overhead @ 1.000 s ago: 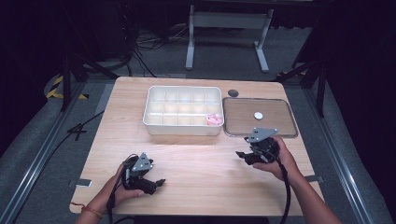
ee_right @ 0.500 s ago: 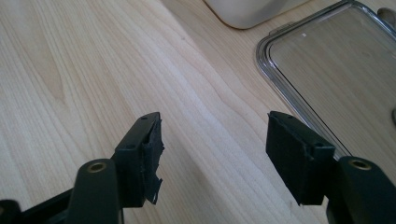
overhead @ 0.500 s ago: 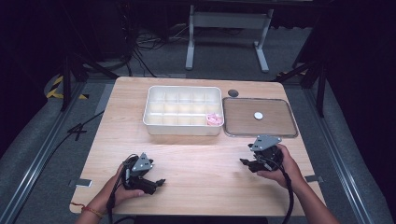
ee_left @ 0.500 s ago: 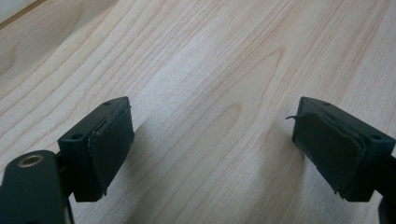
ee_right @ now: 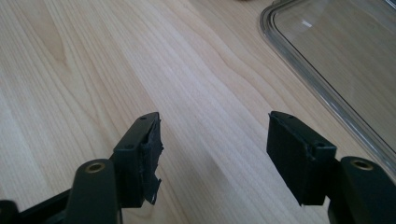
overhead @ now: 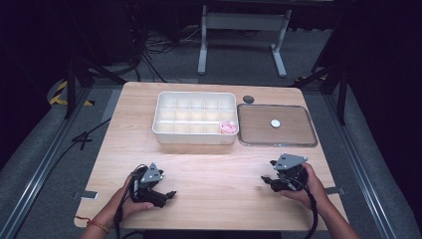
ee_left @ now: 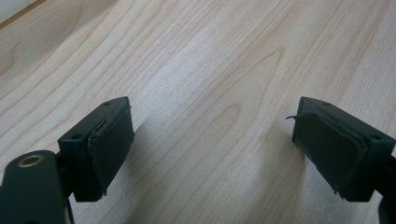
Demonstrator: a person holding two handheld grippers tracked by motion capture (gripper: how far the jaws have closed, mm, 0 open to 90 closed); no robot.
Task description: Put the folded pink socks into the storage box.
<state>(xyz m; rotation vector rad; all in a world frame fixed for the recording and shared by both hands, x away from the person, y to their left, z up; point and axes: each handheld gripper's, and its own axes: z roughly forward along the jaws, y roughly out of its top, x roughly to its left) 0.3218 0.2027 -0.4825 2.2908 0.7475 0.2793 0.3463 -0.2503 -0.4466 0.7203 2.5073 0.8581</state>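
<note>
A: Left gripper [overhead: 158, 191] sits low at the near left of the table [overhead: 209, 169], jaws spread, nothing between them.

B: And the box [overhead: 195, 118] at the far middle?

A: One pink piece [overhead: 229, 128] in its near right cell; the other cells look empty. Lid [overhead: 276, 125] lies flat just right of it, a white disc [overhead: 275, 123] on it.

B: Right gripper [overhead: 272, 179]?

A: Near right, jaws apart, empty. Box not yet closed, I'd say. Nothing blocks the way.
</note>
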